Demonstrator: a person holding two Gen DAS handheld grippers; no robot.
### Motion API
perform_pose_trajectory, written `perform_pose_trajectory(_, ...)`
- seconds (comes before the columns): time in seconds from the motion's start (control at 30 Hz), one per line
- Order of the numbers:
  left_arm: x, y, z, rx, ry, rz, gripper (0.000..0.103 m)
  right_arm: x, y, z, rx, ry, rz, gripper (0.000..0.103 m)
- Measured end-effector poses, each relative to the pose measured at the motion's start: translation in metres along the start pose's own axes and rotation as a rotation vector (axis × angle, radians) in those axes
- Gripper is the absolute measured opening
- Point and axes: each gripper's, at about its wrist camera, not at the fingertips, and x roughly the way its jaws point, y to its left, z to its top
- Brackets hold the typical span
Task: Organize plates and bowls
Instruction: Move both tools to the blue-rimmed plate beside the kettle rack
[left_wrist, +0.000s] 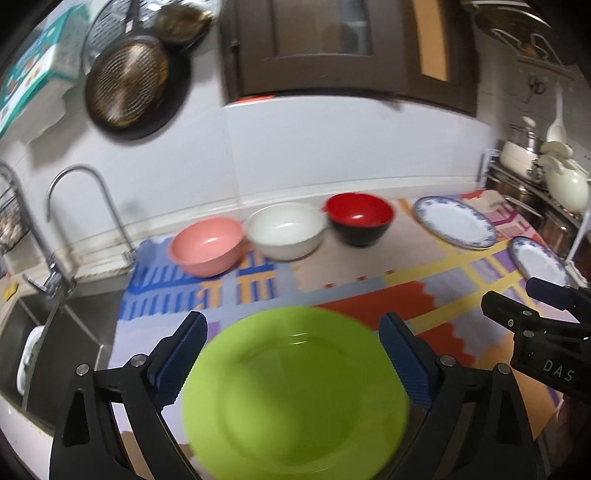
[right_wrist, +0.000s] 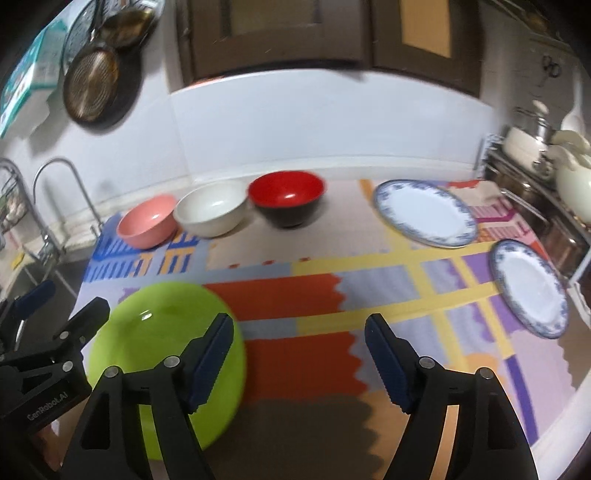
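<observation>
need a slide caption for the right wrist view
Open right tool above patterned mat, green plate at left, three bowls and two blue-rimmed plates beyond.

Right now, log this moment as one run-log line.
left gripper: open, over green plate | right gripper: open, empty | bowls: pink, white, red in a row | blue-rimmed plates: apart

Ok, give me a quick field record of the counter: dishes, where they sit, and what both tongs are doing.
bowls: pink bowl, white bowl, red and black bowl, in a row near the back wall
patterned plates: two blue-rimmed plates, flat on the mat's right side, apart
green plate: near edge of the mat, resting free
left tongs: open, fingers either side of the green plate, not pressing
right tongs: open, nothing between them
surface: colourful mat
sink: left of the mat
</observation>
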Motion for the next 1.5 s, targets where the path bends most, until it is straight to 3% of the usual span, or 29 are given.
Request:
perform_pose_trajectory(0.63, -0.005, -0.147, 0.053, 0.081, -0.103, -0.159, 0.098, -0.044, -0.146, 0.007, 0.122, -0.101, -0.181, 0.074)
perform_pose_trajectory(1.5, 0.046, -0.319, 0.098, 0.174, -0.064, -0.294, 0.098, -0.034, -0.310, 0.005, 0.350, -0.120, -0.356, 0.074)
